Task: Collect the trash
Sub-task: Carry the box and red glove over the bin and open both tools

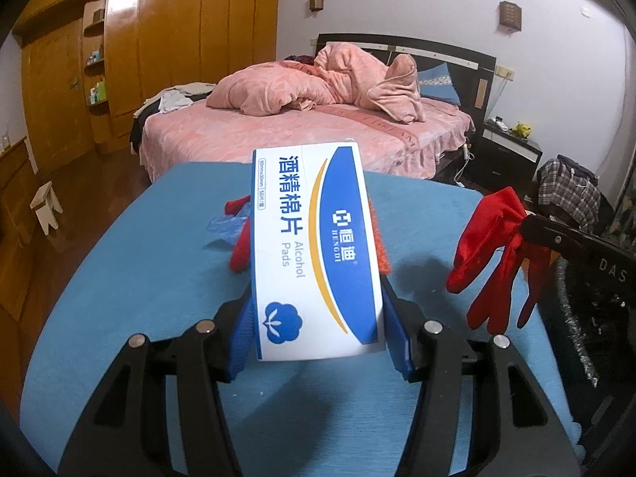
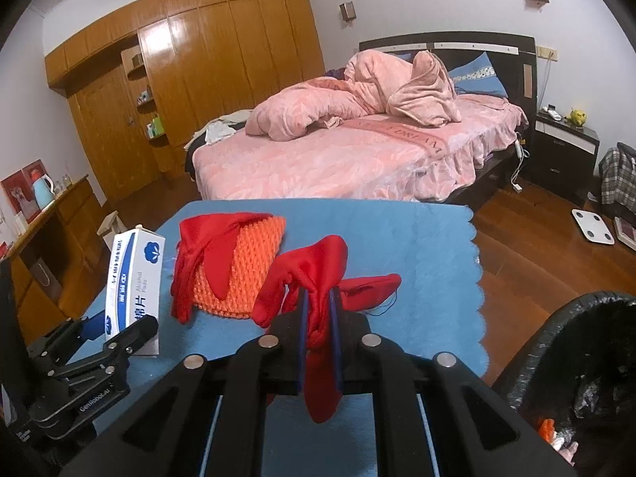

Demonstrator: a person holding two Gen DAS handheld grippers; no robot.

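My left gripper [image 1: 318, 314] is shut on a white-and-blue alcohol pads box [image 1: 314, 246], which it holds above the blue table cloth [image 1: 139, 278]. The right wrist view has the same box [image 2: 133, 274] at the left, in the left gripper [image 2: 119, 326]. My right gripper [image 2: 318, 306] is shut on a red glove [image 2: 314, 270] that hangs from its pads. In the left wrist view that glove [image 1: 489, 254] dangles at the right. A second red glove [image 2: 206, 254] lies over an orange knitted piece [image 2: 246, 270] on the cloth. A crumpled blue plastic scrap [image 1: 226, 226] lies beside them.
A black-lined trash bin [image 2: 556, 357] stands low at the right of the table, with some rubbish inside. Beyond the table is a pink bed [image 2: 338, 159], a dark nightstand [image 2: 564, 147], wooden wardrobes [image 2: 198, 59] and a white scale [image 2: 592, 226] on the wood floor.
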